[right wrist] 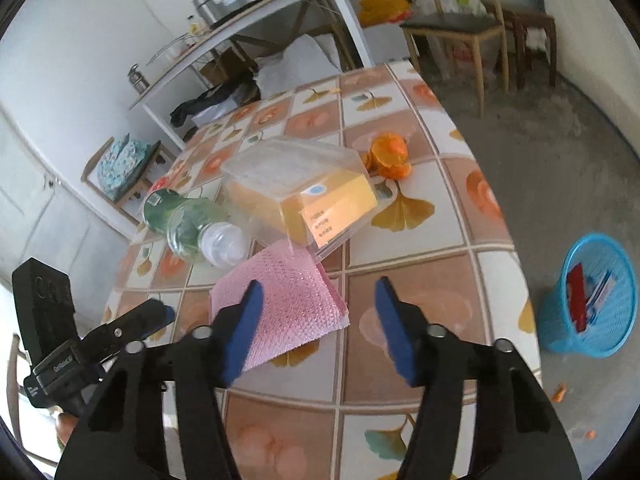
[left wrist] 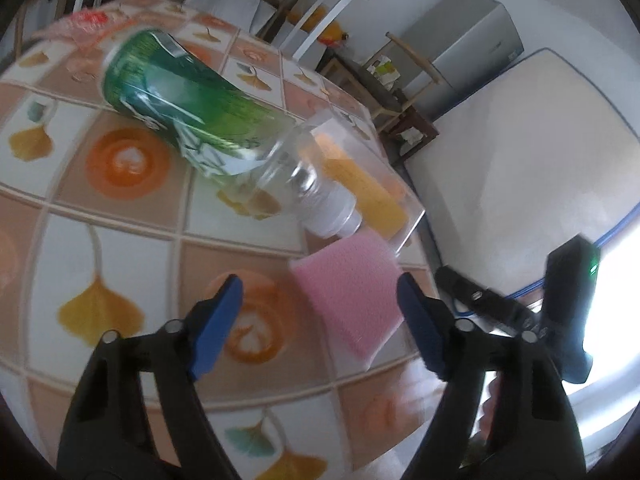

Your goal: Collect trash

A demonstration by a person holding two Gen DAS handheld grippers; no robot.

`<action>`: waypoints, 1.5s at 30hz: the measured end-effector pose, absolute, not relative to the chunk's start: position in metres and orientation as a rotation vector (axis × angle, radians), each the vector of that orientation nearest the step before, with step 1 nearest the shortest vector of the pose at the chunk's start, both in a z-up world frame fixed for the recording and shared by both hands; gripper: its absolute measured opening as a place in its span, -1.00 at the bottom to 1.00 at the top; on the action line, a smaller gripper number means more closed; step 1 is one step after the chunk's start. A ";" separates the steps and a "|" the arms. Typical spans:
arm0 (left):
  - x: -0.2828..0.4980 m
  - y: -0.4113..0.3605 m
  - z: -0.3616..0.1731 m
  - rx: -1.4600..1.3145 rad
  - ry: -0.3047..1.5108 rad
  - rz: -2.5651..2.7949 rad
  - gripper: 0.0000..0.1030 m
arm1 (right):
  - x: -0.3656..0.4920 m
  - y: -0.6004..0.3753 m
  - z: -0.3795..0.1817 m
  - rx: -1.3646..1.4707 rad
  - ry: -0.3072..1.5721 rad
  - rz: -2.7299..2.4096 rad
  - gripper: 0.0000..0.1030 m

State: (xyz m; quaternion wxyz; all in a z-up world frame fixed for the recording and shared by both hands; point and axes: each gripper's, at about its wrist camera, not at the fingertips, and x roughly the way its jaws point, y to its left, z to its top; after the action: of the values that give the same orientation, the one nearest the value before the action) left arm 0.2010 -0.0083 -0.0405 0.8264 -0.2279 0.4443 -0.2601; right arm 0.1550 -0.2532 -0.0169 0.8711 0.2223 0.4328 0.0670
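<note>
A table [right wrist: 452, 240] covered with a tiled leaf-pattern cloth is taken as the landmark. On it a plastic bottle [left wrist: 188, 116] with a green label is found lying on its side, its white cap turned toward the near edge of the table. Just beside the cap end a clear plastic box [right wrist: 304, 188] with a yellow insert is seen, and a pink sponge cloth [right wrist: 284, 300] lies flat in front of both, touching or nearly touching the box (contact cannot be confirmed). Orange peel [right wrist: 388, 156] is noted on the table beyond the box. A crumpled red wrapper [left wrist: 86, 26] is seen at the far side of the table, behind the bottle.

A blue mesh bin [right wrist: 588, 296] stands on the floor well apart from the table, to its right, with paper items inside.

The left gripper [left wrist: 320, 320] is held above the near part of the table with its jaws spread wide and nothing between them. The right gripper [right wrist: 318, 328] is likewise spread wide and empty, above the sponge cloth's right edge.
</note>
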 end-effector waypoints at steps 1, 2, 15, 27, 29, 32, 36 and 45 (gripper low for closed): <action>0.203 -0.011 -0.041 -0.493 0.943 -0.559 0.36 | 0.156 -0.254 -0.019 0.476 0.909 0.141 -0.05; 0.206 -0.015 -0.042 -0.491 0.946 -0.566 0.29 | 0.157 -0.254 -0.020 0.482 0.913 0.142 -0.10; 0.203 -0.041 -0.065 -0.415 1.017 -0.559 -0.42 | 0.145 -0.252 -0.037 0.524 0.979 0.172 -0.47; 0.161 -0.049 -0.067 -0.355 1.047 -0.622 -0.77 | 0.112 -0.256 -0.031 0.535 0.967 0.139 -0.49; 0.151 -0.049 -0.066 -0.345 1.050 -0.640 -0.77 | 0.105 -0.261 -0.028 0.542 0.960 0.120 -0.49; 0.144 -0.045 -0.061 -0.332 1.021 -0.658 -0.76 | 0.100 -0.267 -0.024 0.550 0.948 0.093 -0.49; 0.139 -0.036 -0.054 -0.315 0.985 -0.651 -0.67 | 0.097 -0.276 -0.020 0.578 0.934 0.064 -0.46; 0.148 -0.014 -0.037 -0.312 0.936 -0.605 -0.13 | 0.103 -0.286 -0.020 0.611 0.914 0.046 -0.07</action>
State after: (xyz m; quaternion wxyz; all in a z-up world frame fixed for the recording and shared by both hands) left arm 0.1482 -0.0139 -0.0374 0.8371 -0.1476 0.4424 -0.2859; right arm 0.1027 -0.2855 -0.0204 0.8525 0.2903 0.4342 0.0216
